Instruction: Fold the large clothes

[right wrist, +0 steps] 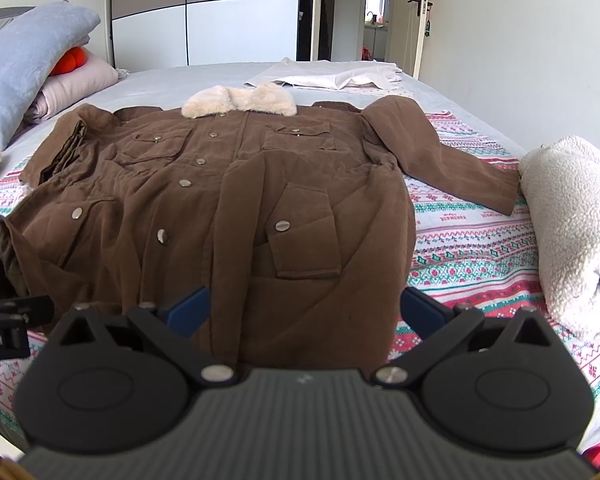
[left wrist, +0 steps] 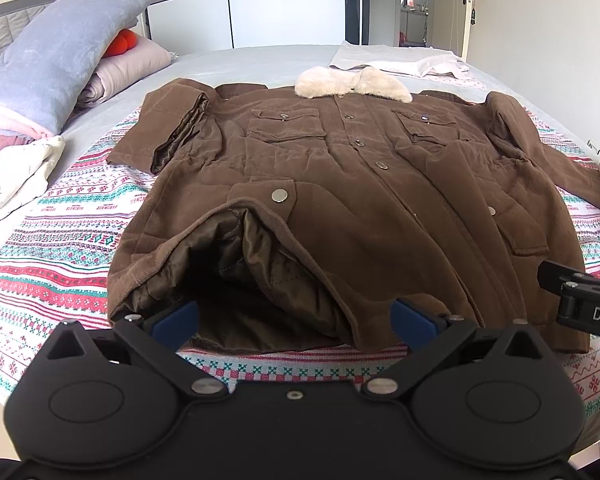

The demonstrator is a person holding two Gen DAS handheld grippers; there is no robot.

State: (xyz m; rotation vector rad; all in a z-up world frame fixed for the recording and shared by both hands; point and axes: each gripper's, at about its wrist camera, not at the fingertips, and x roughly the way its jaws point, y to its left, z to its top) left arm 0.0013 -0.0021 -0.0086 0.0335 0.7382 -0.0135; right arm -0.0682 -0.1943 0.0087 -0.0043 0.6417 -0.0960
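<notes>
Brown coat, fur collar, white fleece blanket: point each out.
brown coat [right wrist: 204, 200], right wrist view, front panel beside the buttons
fur collar [left wrist: 332, 80], left wrist view, left half
white fleece blanket [right wrist: 572, 216], right wrist view, top surface

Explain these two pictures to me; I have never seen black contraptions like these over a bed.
No robot here: a person holds one two-finger tool in each hand, each with a camera looking forward along its fingers. One picture is from the left gripper, the other from the right gripper. Both are open and hold nothing, hovering at the hem of a brown coat with a cream fur collar. The coat lies buttoned and spread on a patterned blanket. A fluffy white bundle sits beside it.
</notes>
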